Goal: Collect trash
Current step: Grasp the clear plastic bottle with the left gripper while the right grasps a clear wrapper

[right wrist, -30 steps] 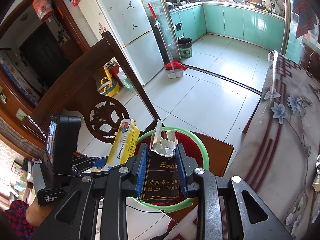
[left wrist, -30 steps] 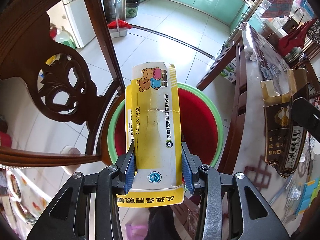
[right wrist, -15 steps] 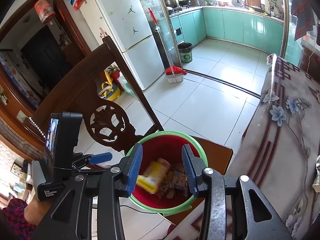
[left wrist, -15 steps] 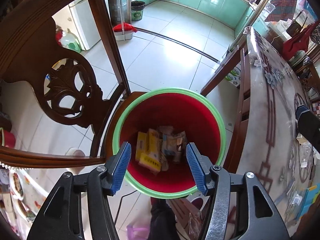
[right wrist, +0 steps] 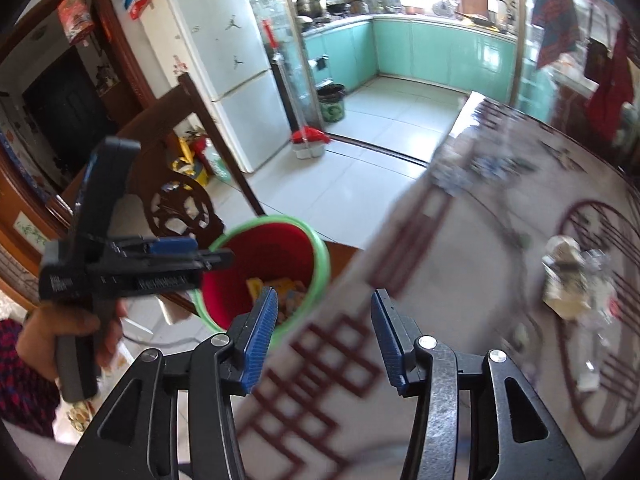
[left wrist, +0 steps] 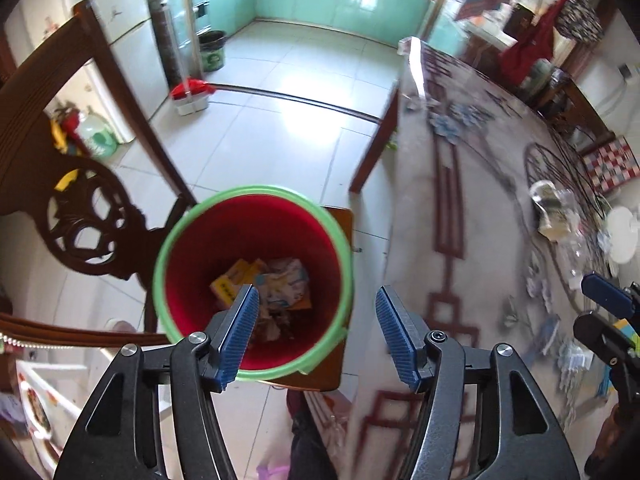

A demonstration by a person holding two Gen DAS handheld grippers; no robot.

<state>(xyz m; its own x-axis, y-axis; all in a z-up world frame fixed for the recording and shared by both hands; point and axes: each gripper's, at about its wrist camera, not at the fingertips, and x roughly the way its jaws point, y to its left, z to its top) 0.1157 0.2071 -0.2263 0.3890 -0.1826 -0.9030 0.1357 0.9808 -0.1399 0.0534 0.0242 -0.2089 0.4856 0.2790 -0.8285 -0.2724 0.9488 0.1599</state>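
— Left wrist view? 
— Left gripper [left wrist: 316,334] had just been opening, nothing between; boxes [left wrist: 262,284] lay in the red bucket [left wrist: 256,216].

— Right wrist view? 
— Right gripper [right wrist: 324,340] likewise opening, empty, above the tablecloth [right wrist: 460,280]; bucket [right wrist: 264,248] beside it.

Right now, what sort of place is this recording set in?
Most likely a home dining area opening onto a kitchen: a white fridge and teal cabinets at the back, a carved wooden chair, and a table with a patterned cloth.

Both wrist views look steeply down (sharing the bucket [left wrist: 252,280] [right wrist: 264,264]).
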